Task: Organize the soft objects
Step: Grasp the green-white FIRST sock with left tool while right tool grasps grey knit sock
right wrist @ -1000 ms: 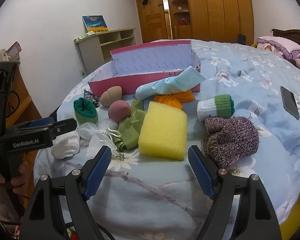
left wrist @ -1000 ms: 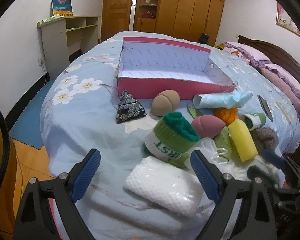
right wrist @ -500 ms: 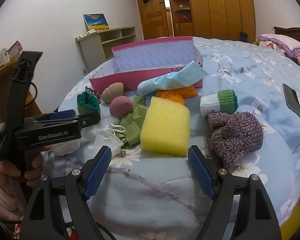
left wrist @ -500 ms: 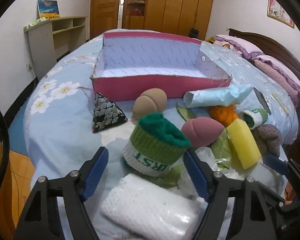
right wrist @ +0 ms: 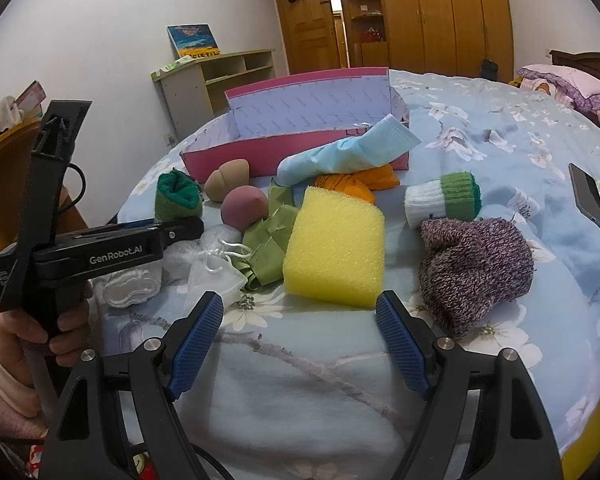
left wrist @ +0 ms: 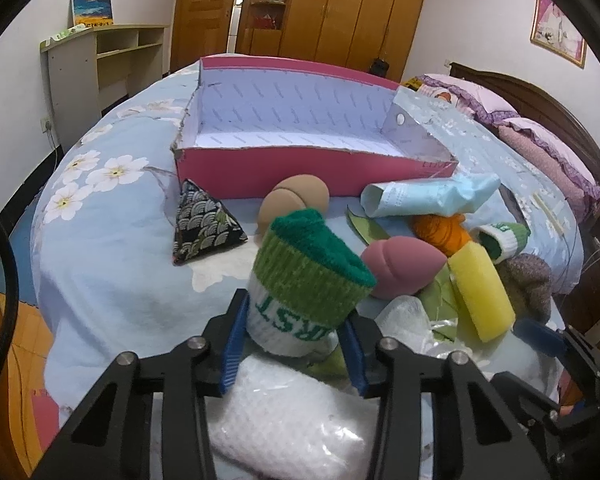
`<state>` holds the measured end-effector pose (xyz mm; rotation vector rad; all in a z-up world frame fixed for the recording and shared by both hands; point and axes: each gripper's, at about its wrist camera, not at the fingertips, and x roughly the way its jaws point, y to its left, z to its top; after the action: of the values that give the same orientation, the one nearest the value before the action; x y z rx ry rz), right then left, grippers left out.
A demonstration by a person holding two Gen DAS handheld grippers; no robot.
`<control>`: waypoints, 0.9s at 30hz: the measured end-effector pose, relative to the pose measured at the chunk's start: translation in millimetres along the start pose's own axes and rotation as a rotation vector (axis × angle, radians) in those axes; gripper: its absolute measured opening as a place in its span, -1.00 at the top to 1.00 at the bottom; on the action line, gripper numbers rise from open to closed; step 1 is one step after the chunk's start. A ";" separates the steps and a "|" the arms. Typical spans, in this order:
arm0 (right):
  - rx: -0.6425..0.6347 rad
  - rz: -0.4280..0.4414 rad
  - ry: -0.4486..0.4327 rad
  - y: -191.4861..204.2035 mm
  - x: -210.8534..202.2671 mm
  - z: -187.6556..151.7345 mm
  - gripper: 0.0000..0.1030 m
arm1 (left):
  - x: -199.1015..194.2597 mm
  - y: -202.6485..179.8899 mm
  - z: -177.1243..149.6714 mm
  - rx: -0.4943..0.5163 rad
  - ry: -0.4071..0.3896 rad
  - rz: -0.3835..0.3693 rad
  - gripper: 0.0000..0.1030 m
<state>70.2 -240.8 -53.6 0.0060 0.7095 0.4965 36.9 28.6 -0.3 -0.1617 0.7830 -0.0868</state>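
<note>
Green-and-white rolled sock (left wrist: 304, 292) sits btwn the blue pads of the left gripper (left wrist: 294, 350), near the bed's (left wrist: 100, 248) front edge; jaws closing, pads right at the sock's white band, looks like they're touching both sides. White knit cloth (left wrist: 284, 416) lies under the gripper. Just past the sock: tan sponge (left wrist: 294, 202), pink sponge (left wrist: 400, 266), patterned triangle pouch (left wrist: 204, 224), w/ pink box (left wrist: 300, 172) further back toward the bed's middle. Right gripper (right wrist: 300, 344) hangs released, jaws wide, nothing btwn them, at the bed's front edge just short of the yellow sponge (right wrist: 332, 248). Purple knit sock (right wrist: 476, 268) to its right, 2nd green-white sock (right wrist: 444, 196) behind, phone (right wrist: 588, 196) toward the right edge.
</note>
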 end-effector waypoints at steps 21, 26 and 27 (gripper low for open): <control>-0.090 -0.061 -0.073 -18.2 -22.2 17.1 -0.57 | -27.7 1.2 -6.5 -0.014 -0.043 0.004 0.13; -0.079 -0.091 -0.087 -32.1 -22.4 28.5 -0.57 | -27.1 1.6 -6.3 -0.016 -0.040 0.004 0.13; -0.076 -0.096 -0.088 -35.1 -22.8 31.3 -0.57 | -27.3 1.7 -6.5 -0.017 -0.040 0.004 0.13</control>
<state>90.2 -276.8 -21.5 -0.0774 0.6016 0.4281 13.1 33.4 13.9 -0.1771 0.7447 -0.0733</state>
